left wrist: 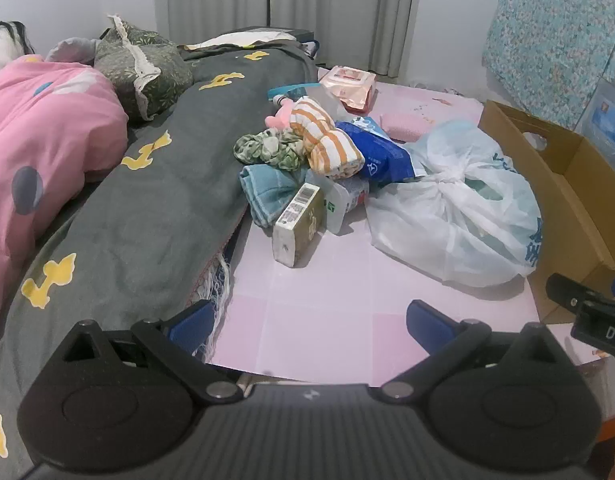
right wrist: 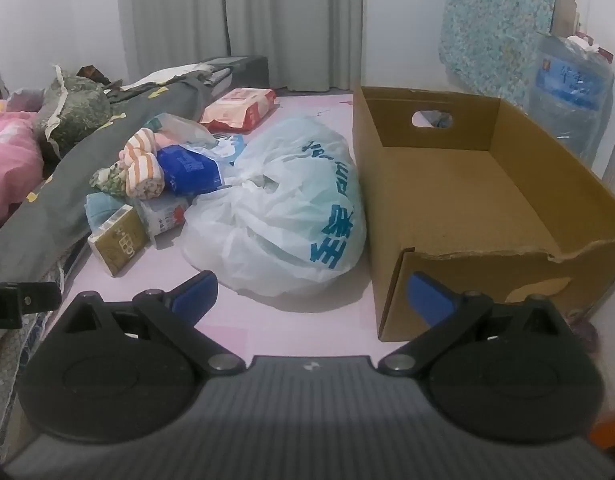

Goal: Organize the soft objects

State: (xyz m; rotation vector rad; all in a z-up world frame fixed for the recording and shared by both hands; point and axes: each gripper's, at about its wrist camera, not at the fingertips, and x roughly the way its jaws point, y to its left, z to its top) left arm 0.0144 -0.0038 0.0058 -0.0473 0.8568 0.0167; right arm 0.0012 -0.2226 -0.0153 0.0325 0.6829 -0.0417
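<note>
A heap of soft things lies on the pink floor mat (left wrist: 307, 280) beside the bedding: an orange-striped cloth (left wrist: 327, 140), a green scrunchie (left wrist: 267, 148), a teal towel (left wrist: 263, 192) and a blue pack (left wrist: 383, 156). To their right sits a knotted white plastic bag (left wrist: 455, 208). My left gripper (left wrist: 309, 320) hangs open over bare mat, short of the heap, nothing between its fingers. My right gripper (right wrist: 311, 290) is open too, in front of the bag (right wrist: 283, 208) and the near left corner of an empty cardboard box (right wrist: 435, 128). The striped cloth (right wrist: 141, 164) lies far left.
A grey quilt with yellow shapes (left wrist: 155, 184), a pink quilt (left wrist: 39, 140) and a green pillow (left wrist: 147, 68) lie on the left. A small olive carton (left wrist: 297, 224), a pink wipes pack (right wrist: 239, 108) and a pink sponge (left wrist: 403, 126) are near the heap. A water jug (right wrist: 571, 92) stands behind the box.
</note>
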